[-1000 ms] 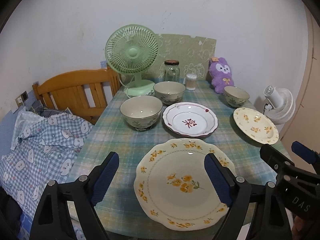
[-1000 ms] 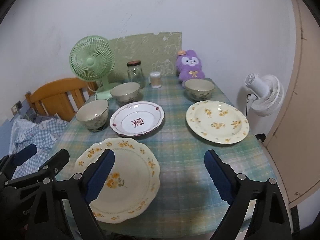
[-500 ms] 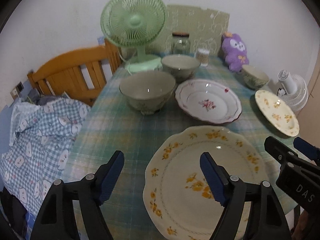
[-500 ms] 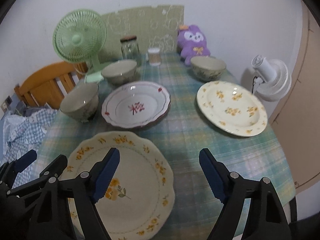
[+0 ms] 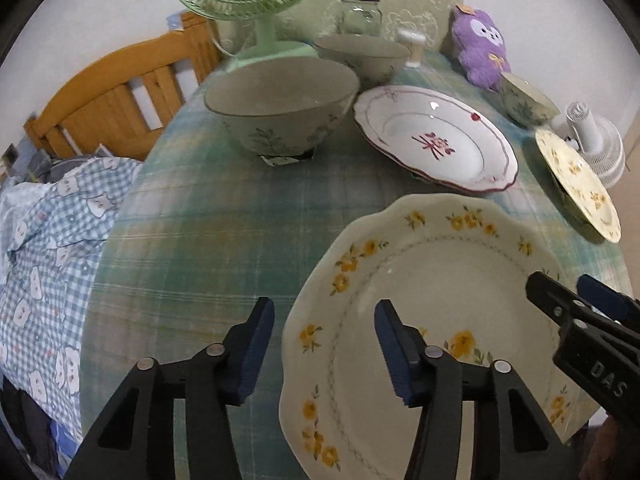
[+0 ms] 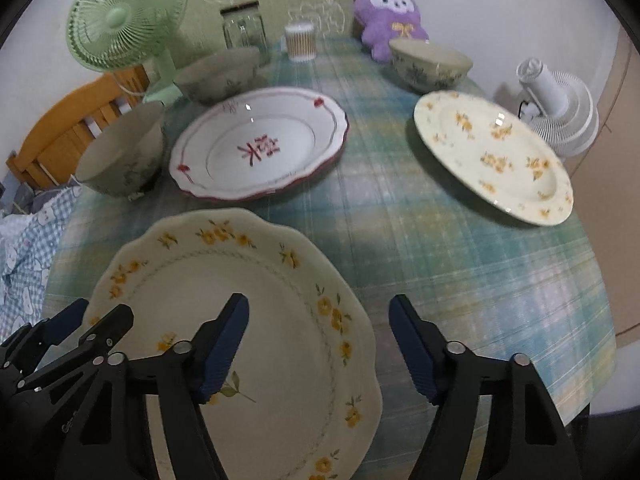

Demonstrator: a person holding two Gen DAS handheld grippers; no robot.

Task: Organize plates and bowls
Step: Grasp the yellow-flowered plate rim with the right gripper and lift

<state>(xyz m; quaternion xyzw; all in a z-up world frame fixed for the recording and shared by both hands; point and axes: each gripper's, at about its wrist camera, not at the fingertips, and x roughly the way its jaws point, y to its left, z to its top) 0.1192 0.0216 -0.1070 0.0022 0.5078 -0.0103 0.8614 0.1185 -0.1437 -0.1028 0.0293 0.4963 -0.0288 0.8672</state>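
The only legible writing is "DAS", printed in white on the black body of the right gripper [image 5: 592, 312] where it enters the left wrist view; the red motif at the centre of the red-trimmed plate [image 6: 256, 144] cannot be read as text. Both tools point steeply down at the near edge of the table [image 6: 460, 264]. The left gripper [image 5: 324, 352] straddles the left rim of the large yellow-flowered plate [image 5: 432, 304]: one pad over the tablecloth, the other over the plate. Its jaws are closing, not yet touching the rim. The right gripper straddles the same plate's right rim, jaws likewise closing without contact. The plate lies flat at the near edge. A smaller flowered plate [image 6: 492, 156] sits at far right, three bowls [image 5: 280, 104] beyond.
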